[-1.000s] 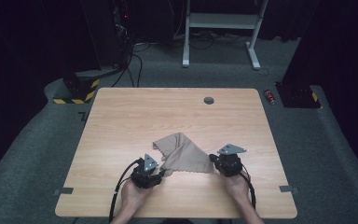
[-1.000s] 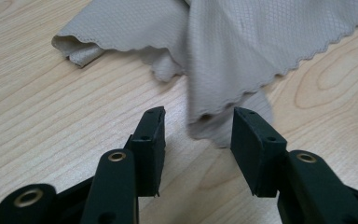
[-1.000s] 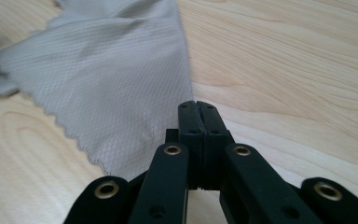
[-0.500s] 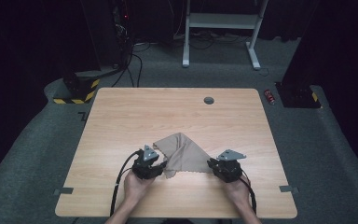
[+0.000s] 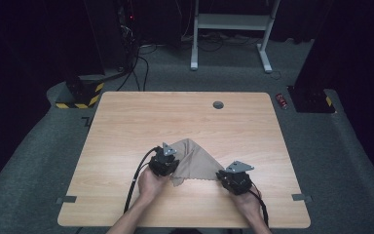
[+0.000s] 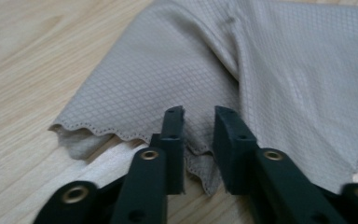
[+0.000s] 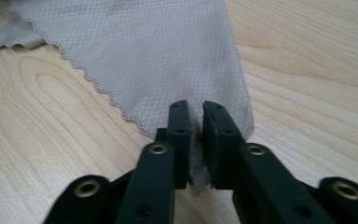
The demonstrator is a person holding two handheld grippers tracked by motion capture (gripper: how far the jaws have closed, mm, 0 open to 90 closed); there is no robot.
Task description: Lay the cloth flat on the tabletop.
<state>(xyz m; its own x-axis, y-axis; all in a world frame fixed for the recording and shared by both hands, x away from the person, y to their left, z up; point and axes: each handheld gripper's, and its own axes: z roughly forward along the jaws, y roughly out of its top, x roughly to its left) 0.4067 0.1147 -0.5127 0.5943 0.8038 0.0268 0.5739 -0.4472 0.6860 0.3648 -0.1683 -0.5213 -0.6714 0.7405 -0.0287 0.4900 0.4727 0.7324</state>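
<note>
Dim room, wooden table [image 5: 126,126], beige cloth [image 5: 195,163]

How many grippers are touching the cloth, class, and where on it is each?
2. The left gripper has its fingers around the cloth at its near left edge; the right gripper pinches the near right corner, seen in the right gripper view.

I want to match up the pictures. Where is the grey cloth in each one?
High view: the cloth lies near the table's front edge, between the two grippers.
Left gripper view: it spreads across the upper picture.
Right gripper view: it fills the top middle.
Shared landmark: its wavy scalloped edge.
</note>
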